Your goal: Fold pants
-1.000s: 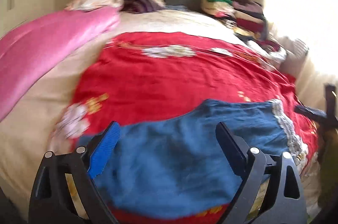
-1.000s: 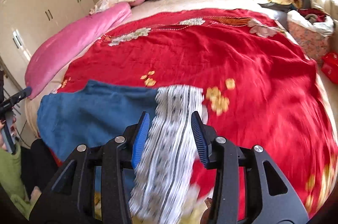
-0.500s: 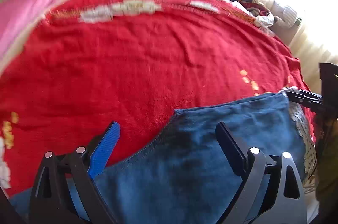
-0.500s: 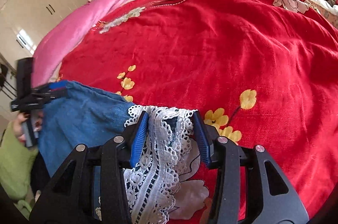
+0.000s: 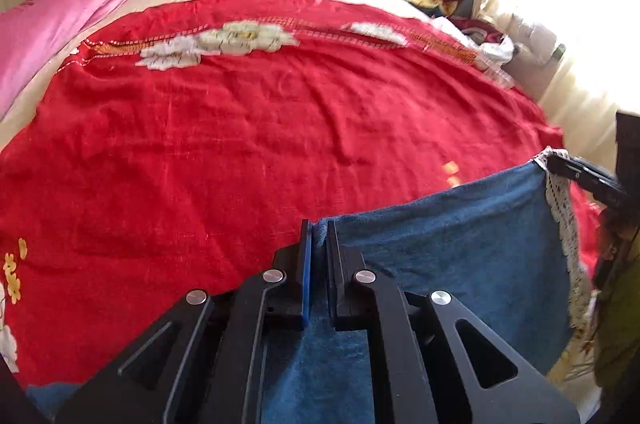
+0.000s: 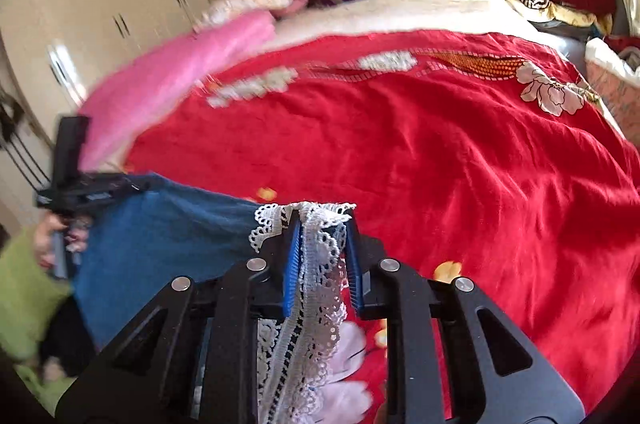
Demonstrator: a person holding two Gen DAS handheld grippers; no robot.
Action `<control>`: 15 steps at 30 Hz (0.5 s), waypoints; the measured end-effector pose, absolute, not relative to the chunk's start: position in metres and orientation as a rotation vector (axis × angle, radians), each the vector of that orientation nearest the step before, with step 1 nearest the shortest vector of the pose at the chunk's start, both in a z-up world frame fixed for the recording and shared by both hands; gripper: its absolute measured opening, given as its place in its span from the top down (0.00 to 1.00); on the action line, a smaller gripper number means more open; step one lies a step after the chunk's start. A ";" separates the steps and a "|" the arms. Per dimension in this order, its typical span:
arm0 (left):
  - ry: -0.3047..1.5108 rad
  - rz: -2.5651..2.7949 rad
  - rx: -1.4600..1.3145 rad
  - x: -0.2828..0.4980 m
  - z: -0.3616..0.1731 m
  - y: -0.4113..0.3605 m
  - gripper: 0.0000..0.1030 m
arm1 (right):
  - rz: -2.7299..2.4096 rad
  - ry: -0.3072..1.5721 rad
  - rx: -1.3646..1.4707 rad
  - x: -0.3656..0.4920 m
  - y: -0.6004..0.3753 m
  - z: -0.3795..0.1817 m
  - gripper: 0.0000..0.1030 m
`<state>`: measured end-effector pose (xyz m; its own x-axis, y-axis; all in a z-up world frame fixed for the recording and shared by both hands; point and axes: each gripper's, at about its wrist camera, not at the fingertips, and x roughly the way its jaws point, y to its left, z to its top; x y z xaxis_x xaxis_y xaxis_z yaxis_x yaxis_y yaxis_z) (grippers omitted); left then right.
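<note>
**Two grippers pinch the top edge of the blue pants**

Both tools grip the same garment, a pair of blue denim pants [image 5: 460,256] trimmed with white lace [image 6: 316,264], spread over the near part of a red flowered blanket [image 5: 260,144] on the bed.

Seen from the left wrist, the left gripper [image 5: 319,236] has its jaws drawn together on the far left corner of the denim; blue cloth shows in the thin slit between the pads and runs back under the tool. From that corner the upper edge stretches right to the lace border, where the other tool's dark tips show at the frame's edge.

Seen from the right wrist, the right gripper [image 6: 322,228] is closing on the bunched lace band, which stands between its blue pads and touches both. Denim extends left from there toward the left tool, held by a hand [image 6: 50,240] in a green sleeve [image 6: 24,304].
</note>
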<state>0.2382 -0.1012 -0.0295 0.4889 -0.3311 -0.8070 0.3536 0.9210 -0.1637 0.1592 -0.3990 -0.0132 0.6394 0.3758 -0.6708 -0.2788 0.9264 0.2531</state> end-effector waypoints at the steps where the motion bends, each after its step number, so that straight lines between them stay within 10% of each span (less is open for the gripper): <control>1: 0.983 -0.406 0.035 0.240 -0.036 -0.103 0.94 | 0.353 0.825 0.086 0.164 -0.394 -0.020 0.86; 6: 0.982 -0.398 0.024 0.243 -0.047 -0.097 0.87 | 0.296 0.882 -0.014 0.167 -0.384 -0.044 0.83; 10: 0.960 -0.374 0.002 0.234 -0.036 -0.083 0.45 | 0.263 0.860 0.037 0.157 -0.392 -0.029 0.70; 15: 0.872 -0.328 -0.006 0.197 -0.005 -0.061 0.34 | 0.257 0.781 0.153 0.114 -0.411 -0.001 0.64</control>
<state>0.1974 -0.0611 -0.0054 0.5961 -0.2850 -0.7506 0.2802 0.9500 -0.1381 0.1140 -0.4113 -0.0013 0.6811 0.2839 -0.6749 -0.1715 0.9580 0.2299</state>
